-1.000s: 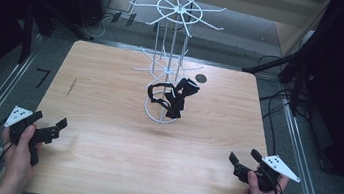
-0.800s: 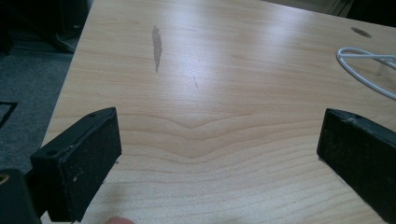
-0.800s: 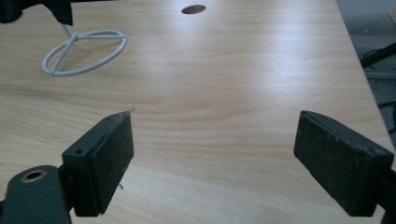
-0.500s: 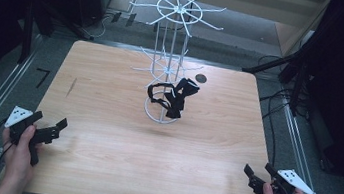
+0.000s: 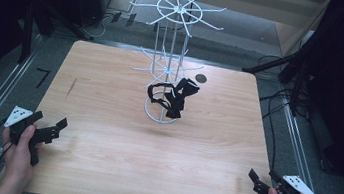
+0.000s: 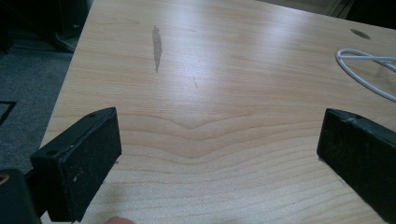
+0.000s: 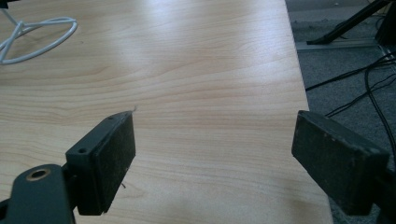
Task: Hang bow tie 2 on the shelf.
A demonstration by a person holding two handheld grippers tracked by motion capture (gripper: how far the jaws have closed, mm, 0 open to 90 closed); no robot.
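Your left hand-held gripper [image 5: 49,131] and right hand-held gripper [image 5: 264,182] sat at desk's [image 5: 100,168] near corners, jaws spread, empty. Black strap [image 5: 172,97] hung on white wire rack [image 5: 168,66] mid-desk, forward; left sat slightly nearer.

From the high view I see the counter [image 5: 106,118] evenly lit from overhead, while the room around it falls into near black at both sides. The picture is soft and a little grainy. The white wire rack [image 5: 169,66] throws only a faint shadow at its base. In the left gripper view a broad pale sheen lies across the wood toward the far edge, and the near fingers [image 6: 79,163] look slightly blurred. My right gripper view shows similar glare at top centre.
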